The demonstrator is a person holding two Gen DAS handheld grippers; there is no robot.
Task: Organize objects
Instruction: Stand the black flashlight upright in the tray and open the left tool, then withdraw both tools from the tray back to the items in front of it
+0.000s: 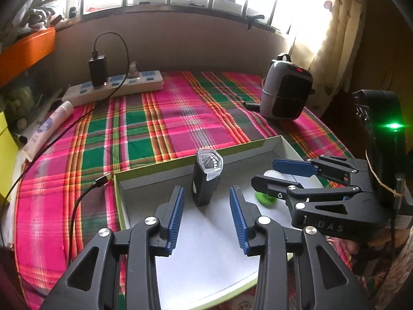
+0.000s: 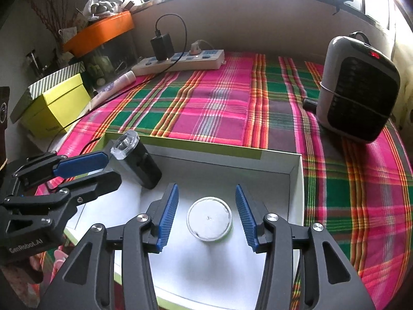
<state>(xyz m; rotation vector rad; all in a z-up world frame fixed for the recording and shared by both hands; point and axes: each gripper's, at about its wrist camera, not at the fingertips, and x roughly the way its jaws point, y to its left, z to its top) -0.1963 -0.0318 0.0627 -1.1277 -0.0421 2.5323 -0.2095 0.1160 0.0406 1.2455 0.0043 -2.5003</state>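
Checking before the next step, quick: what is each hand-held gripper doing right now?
Left hand-held gripper: open, holding nothing; black flashlight stands just beyond its fingers.
Right hand-held gripper: open, holding nothing; white-lidded jar sits untouched between its fingers.

Woven pink-and-green plaid cloth (image 2: 219, 108) looks matt and soft; the shallow white cardboard box (image 2: 294, 180) smooth; the black plastic flashlight (image 1: 205, 180) has a glossy clear lens.

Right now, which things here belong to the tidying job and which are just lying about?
Part of the job:
- white box
- black flashlight standing in the box
- round white-lidded jar in the box
- left gripper, open
- right gripper, open

Lying about:
- power strip with charger
- small heater
- lotion tube
- yellow-green box
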